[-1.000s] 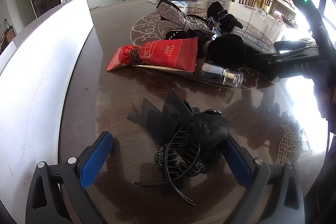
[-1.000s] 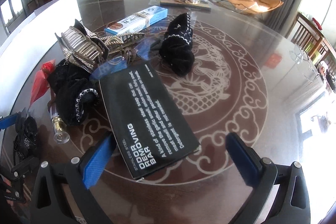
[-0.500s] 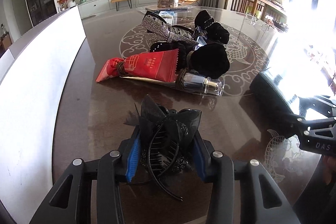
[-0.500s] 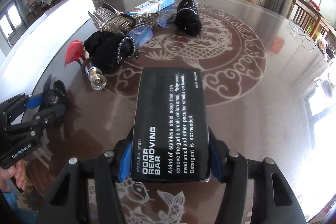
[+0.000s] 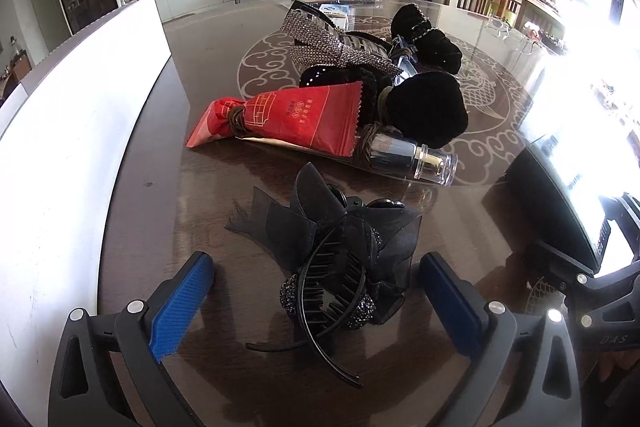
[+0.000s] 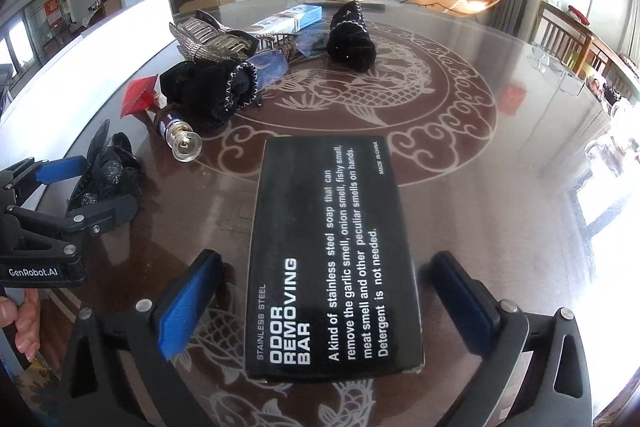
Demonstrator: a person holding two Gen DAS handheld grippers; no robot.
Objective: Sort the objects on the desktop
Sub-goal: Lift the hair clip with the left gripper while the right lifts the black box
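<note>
Both grippers reopening after brief squeeze: left gripper (image 5: 316,303) jaws opening around black bow hair clip (image 5: 340,259), pads clear, clip released near-left on table (image 5: 160,147). Right gripper (image 6: 324,307) jaws opening, black soap box (image 6: 332,251) dropped flat near-centre, apart from far pile, likely sorted spot.

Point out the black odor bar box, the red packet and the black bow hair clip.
black box (image 6: 332,247), right wrist view, printed top.
red packet (image 5: 296,119), left wrist view, middle.
bow hair clip (image 5: 340,247), left wrist view, bow centre.
</note>
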